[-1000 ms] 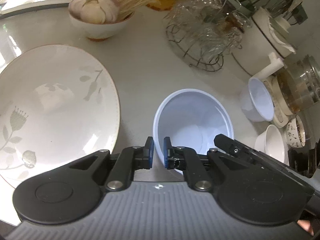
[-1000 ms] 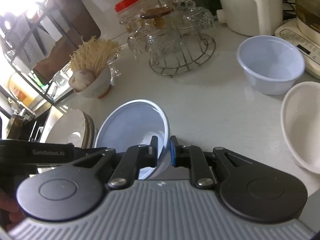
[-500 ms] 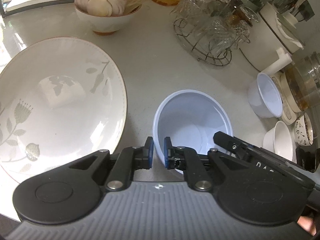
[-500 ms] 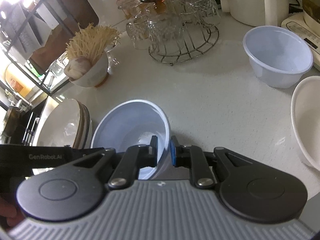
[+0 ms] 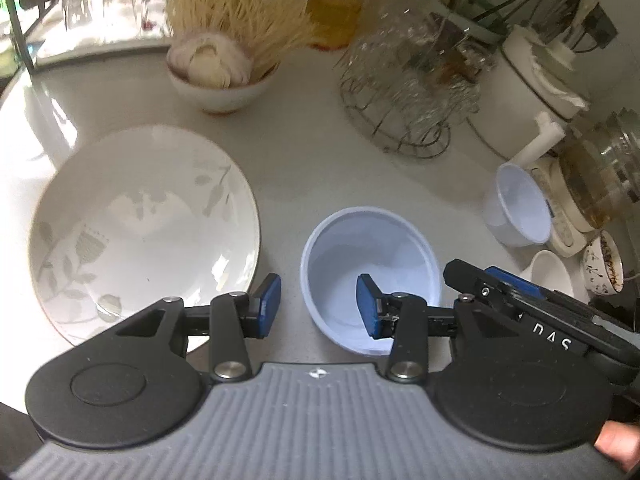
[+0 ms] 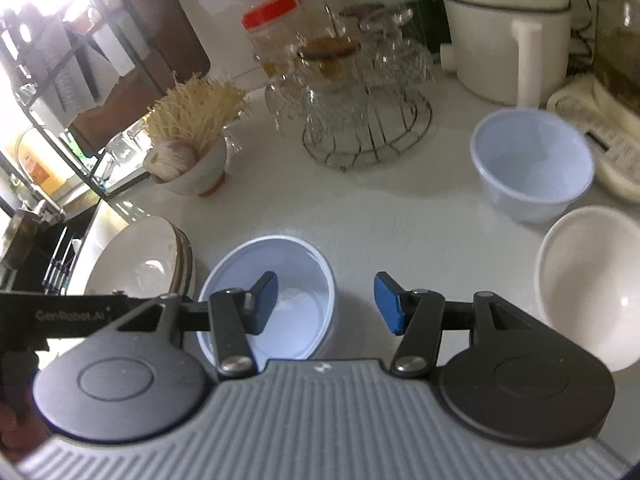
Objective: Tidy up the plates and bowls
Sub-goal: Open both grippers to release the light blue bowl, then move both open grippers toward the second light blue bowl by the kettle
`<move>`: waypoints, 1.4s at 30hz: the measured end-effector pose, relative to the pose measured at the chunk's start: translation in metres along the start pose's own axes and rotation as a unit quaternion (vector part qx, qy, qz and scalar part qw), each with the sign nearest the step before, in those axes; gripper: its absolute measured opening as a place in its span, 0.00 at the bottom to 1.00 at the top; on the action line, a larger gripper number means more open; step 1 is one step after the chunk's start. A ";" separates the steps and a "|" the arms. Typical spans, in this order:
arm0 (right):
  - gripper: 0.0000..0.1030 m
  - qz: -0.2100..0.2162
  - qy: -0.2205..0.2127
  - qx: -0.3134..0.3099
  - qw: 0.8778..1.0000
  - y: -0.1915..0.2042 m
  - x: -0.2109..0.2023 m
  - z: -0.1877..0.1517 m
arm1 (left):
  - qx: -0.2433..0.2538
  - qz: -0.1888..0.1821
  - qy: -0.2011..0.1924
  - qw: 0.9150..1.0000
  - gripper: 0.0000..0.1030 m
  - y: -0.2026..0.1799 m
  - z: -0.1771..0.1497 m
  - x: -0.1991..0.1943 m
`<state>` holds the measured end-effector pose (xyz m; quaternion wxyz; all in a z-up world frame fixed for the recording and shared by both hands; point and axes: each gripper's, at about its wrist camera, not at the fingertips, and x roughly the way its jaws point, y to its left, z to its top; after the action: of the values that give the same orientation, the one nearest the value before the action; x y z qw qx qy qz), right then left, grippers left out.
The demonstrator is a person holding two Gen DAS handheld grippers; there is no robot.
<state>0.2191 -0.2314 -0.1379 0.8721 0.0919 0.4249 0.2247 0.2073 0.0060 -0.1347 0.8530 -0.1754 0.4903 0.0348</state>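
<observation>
Both tongs (image 5: 318, 305) (image 6: 326, 303) now off bowl rim (image 5: 320, 236)

Nearest bowl (image 5: 370, 268): pale blue, plain. Second bowl (image 6: 532, 164) near right counter edge: same pale blue. Big plate (image 5: 144, 232): white, grey leaf and flower pattern, thin brown rim. Small bowl (image 6: 588, 284): plain white. Counter (image 5: 308, 160): light grey, speckled. Gripper pads (image 5: 269, 304): dark blue; arms black. Jar lid (image 6: 272, 11): red. Tiny cup (image 5: 604, 264): white, dark flecks.
</observation>
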 end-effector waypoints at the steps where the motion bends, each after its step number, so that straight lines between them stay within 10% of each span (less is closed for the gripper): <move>1: 0.55 -0.002 -0.005 -0.004 1.000 0.001 -0.007 0.002 | 0.005 0.001 -0.003 1.000 0.46 -0.003 0.001 -0.005; 42: 0.55 -0.149 -0.088 0.097 0.980 -0.027 -0.111 -0.011 | 0.166 -0.111 0.004 0.980 0.46 -0.095 0.011 -0.038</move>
<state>0.1598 -0.3078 -0.0765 0.9166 0.1313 0.3754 0.0408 0.2184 -0.0749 -0.0726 0.8669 -0.0848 0.4702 -0.1424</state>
